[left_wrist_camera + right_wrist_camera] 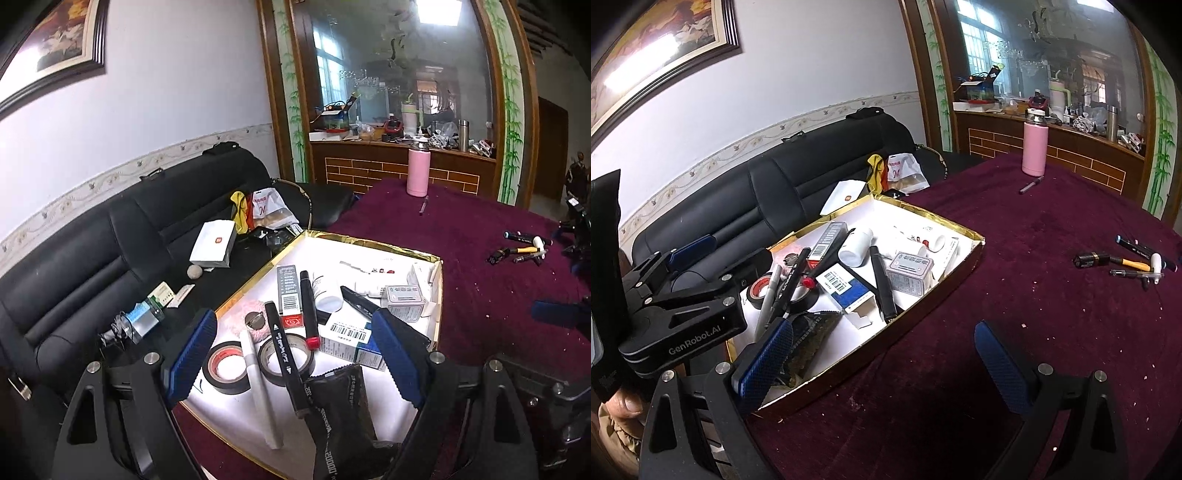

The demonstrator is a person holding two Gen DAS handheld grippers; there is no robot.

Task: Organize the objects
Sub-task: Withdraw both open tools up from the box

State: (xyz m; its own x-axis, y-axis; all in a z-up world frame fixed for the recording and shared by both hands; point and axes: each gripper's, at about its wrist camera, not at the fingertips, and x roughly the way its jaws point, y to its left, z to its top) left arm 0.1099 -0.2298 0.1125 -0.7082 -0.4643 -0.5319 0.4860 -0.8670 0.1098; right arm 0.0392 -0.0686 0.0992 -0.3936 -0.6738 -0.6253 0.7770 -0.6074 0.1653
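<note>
Risk | left gripper [295,354] hangs jaws wide, empty, over crowded gold-rimmed box [369,242]; closing could snag tape roll [225,367] with marker [284,354] | right gripper [886,362] agape, empty, above cloth | loose pens [1134,264] far right, pink bottle [1035,147] behind

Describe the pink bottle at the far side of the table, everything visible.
The pink bottle is a tall, matte pink cylinder, apparently metal, with a silver neck and a dark cap, closed. It stands upright on the maroon tablecloth near the table's far edge, before the brick-patterned counter. A dark pen lies just in front, not touching. Nothing grips it.
</note>
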